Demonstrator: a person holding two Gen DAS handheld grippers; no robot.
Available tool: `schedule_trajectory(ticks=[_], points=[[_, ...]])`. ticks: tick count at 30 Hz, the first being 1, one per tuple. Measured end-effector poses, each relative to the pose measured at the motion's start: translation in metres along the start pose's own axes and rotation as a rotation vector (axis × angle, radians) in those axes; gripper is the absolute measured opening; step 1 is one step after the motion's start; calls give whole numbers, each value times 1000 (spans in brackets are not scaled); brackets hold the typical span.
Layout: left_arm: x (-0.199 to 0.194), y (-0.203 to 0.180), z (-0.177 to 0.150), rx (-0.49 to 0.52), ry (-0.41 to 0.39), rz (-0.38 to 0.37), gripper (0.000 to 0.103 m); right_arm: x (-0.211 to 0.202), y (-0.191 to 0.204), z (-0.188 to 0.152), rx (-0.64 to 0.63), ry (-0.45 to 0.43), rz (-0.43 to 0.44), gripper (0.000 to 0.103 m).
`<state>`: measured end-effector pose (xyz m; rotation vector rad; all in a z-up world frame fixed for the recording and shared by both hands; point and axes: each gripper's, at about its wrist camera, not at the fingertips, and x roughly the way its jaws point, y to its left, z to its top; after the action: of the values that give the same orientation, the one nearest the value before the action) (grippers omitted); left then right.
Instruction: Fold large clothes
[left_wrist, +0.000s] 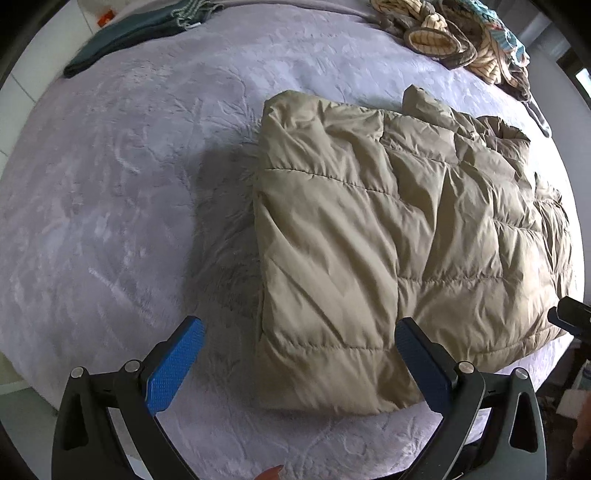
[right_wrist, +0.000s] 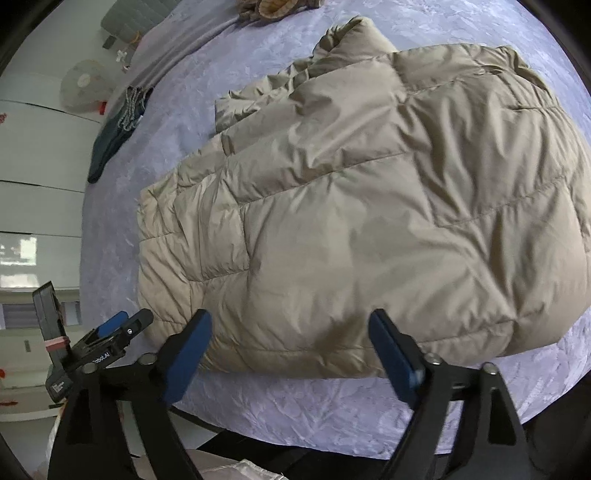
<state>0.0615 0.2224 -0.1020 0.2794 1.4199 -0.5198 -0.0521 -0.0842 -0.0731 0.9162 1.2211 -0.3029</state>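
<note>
Jacket (left_wrist: 388, 236), tan and quilted, lies folded on the lavender bed cover (left_wrist: 110, 184), near its front edge. My left tongs (left_wrist: 299, 354) stand wide, nothing between them, above the jacket's near left corner. My right tongs (right_wrist: 290, 345) stand wide too, holding nothing, over the jacket's near hem. Dark folded cloth (left_wrist: 122, 37) lies far left; striped clothes (left_wrist: 443, 33) are piled far right.

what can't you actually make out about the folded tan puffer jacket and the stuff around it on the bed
- Tan quilted puffer jacket: sleeves and front closure hidden, tucked under its own folds in both views.
- Striped, patterned clothes pile: cut off by the left wrist view's top edge; items indistinguishable.
- Dark teal folded cloth: small, blurred at the right wrist view's rim.
- Lavender bedspread under the jacket: covered.
</note>
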Motion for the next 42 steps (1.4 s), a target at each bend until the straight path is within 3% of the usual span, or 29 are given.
schedule_trajectory(ticks=[2,5,8,10,17,23,30,32,34,37,39,40,42], points=[[4,2,1,8,6,-12,103,2,3,0,2,-4,-7,103],[10,8,4,7,13,-17,103,6,7,-2,7,-5,-23,103],[13,14,8,0,-13,27,103,9,8,-1,4,13,-32,103],[17,21,13,-11,-8,10,103,11,8,0,-5,28,-36,103],[29,59,30,-103,-8,-280,103,19,0,17,-46,75,-53,103],[84,70,51,-129,104,-556,103,34,-8,26,-72,109,-56,103],[114,21,60,22,195,-661,103,42,-11,25,-85,114,-62,103],[117,11,60,58,220,-665,92,42,-11,25,-84,115,-63,103],[120,5,57,78,262,-702,43,39,-10,26,-87,124,-61,103],[110,9,57,48,260,-757,30,32,-6,29,-102,120,-52,103],[98,11,56,23,251,-778,29,20,-7,31,-118,68,-73,103],[92,10,55,14,247,-789,29,13,-9,33,-121,28,-75,96],[75,7,53,0,231,-807,28,8,-16,39,-111,-18,-83,48]])
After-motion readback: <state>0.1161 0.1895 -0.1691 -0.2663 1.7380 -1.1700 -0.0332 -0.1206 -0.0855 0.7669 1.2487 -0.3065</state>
